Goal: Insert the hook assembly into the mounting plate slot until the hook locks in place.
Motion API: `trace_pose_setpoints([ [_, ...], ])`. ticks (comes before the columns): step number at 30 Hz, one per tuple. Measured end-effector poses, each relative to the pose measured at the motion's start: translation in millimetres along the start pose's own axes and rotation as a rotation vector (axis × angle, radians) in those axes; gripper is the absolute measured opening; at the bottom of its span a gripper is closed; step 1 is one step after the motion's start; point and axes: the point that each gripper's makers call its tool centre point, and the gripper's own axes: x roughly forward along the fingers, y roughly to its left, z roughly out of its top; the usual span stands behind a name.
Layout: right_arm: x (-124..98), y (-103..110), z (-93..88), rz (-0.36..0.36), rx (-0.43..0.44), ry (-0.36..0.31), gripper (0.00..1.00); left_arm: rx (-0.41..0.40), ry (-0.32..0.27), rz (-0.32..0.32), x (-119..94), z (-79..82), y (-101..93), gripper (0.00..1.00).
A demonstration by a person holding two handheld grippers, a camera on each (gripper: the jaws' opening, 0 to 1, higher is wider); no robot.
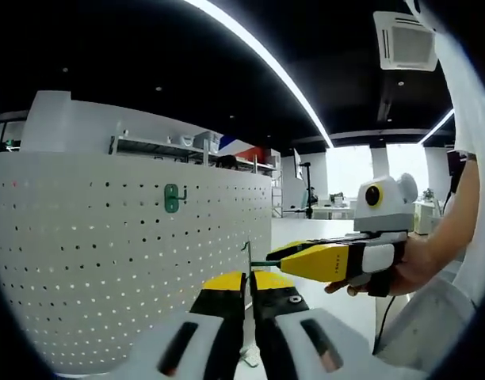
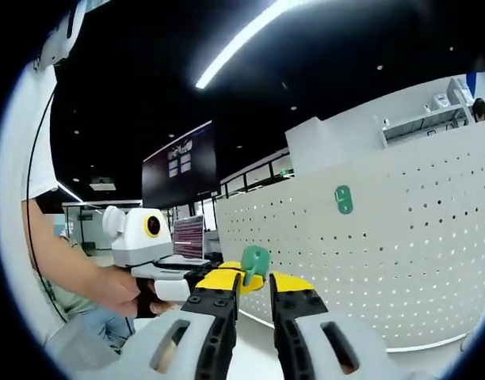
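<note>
Left hand-held gripper [image 1: 248, 279]: jaws clenched on thin green metal hook [image 1: 247, 252].
Right hand-held gripper [image 2: 253, 279]: pinching same assembly's green plastic base [image 2: 254, 262].
White perforated pegboard mounting plate [image 1: 116, 245]: beyond both, one green hook [image 1: 172, 198] already mounted.
Progress: assembly held clear; insertion remains.
Room: open air ahead, plate's right edge near.

Pretty bright on my end, lit by long ceiling light strips [image 1: 258, 59] with blown-out windows [image 1: 369, 168] behind, ceiling dark, heavy fisheye bending at edges, focus mostly sharp.
</note>
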Motion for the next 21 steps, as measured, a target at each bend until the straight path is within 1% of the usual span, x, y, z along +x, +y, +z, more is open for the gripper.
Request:
trace_pose_setpoints([
  [2, 1.3, -0.3, -0.2, -0.001, 0.012, 0.001, 0.12, 0.001, -0.003, -0.001, 1.2, 1.3, -2.3, 0.02],
  [4, 1.8, 0.6, 1.2, -0.002, 0.022, -0.008, 0.10, 0.024, -0.009, 0.002, 1.4, 4.4, -4.3, 0.02],
  [7, 2.7, 0.9, 2.2, -0.002, 0.045, -0.020, 0.08, 0.017, -0.019, 0.011, 0.9, 5.9, -1.8, 0.02],
  [9, 3.9, 3.5, 2.6, 0.004, 0.042, -0.020, 0.06, 0.017, -0.018, 0.013, 0.6, 5.7, -1.3, 0.02],
  [13, 4.5, 3.9, 6.9, 0.003, 0.078, -0.042, 0.06, 0.020, -0.020, 0.012, -0.4, 5.3, -1.0, 0.02],
  [17, 5.0, 3.5, 9.1, 0.003, 0.088, -0.046, 0.06, 0.015, -0.018, 0.010, -0.5, 3.3, -3.1, 0.02],
  [20, 6.3, 4.8, 8.1, 0.008, 0.099, -0.041, 0.05, 0.026, -0.017, -0.004, 0.9, 3.9, -10.4, 0.02],
  [21, 6.6, 3.5, 7.8, 0.001, 0.100, -0.041, 0.05, 0.020, -0.016, 0.007, 0.8, 4.3, -8.9, 0.02],
])
